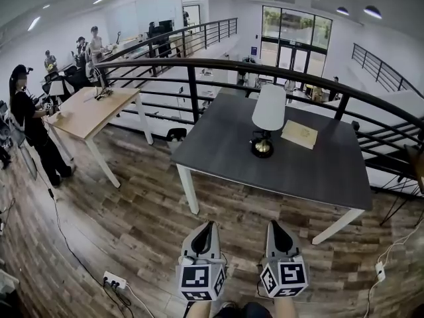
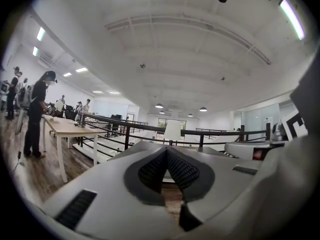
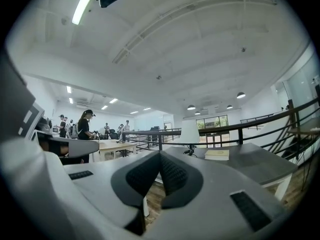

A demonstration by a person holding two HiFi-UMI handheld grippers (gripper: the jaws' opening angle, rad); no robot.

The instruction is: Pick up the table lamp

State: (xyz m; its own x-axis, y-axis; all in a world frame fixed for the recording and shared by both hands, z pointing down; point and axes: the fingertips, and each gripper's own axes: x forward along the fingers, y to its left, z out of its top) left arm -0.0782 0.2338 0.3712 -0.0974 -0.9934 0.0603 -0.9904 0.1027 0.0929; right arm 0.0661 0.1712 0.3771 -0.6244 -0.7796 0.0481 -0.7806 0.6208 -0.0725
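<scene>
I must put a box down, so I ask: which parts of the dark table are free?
The dark table is bare along its near edge, left of the lamp, and right of the book. Only the middle back is crowded: lamp and book sit side by side.

This is an open-plan office or work studio on an upper mezzanine level: a curved black metal railing [image 1: 199,63] edges a floor of grey-brown wood planks [image 1: 132,217], with tall glass-paned doors [image 1: 295,28] across the void beyond. A dark grey rectangular table on white legs [image 1: 291,171] and a pale wooden table on white legs [image 1: 86,114] stand beside the railing, and a person in black clothes [image 1: 30,121] stands working at the pale one, with others behind. Long ceiling strip lights [image 3: 80,9] shine overhead, and a white power strip [image 1: 114,281] lies on the planks.
</scene>
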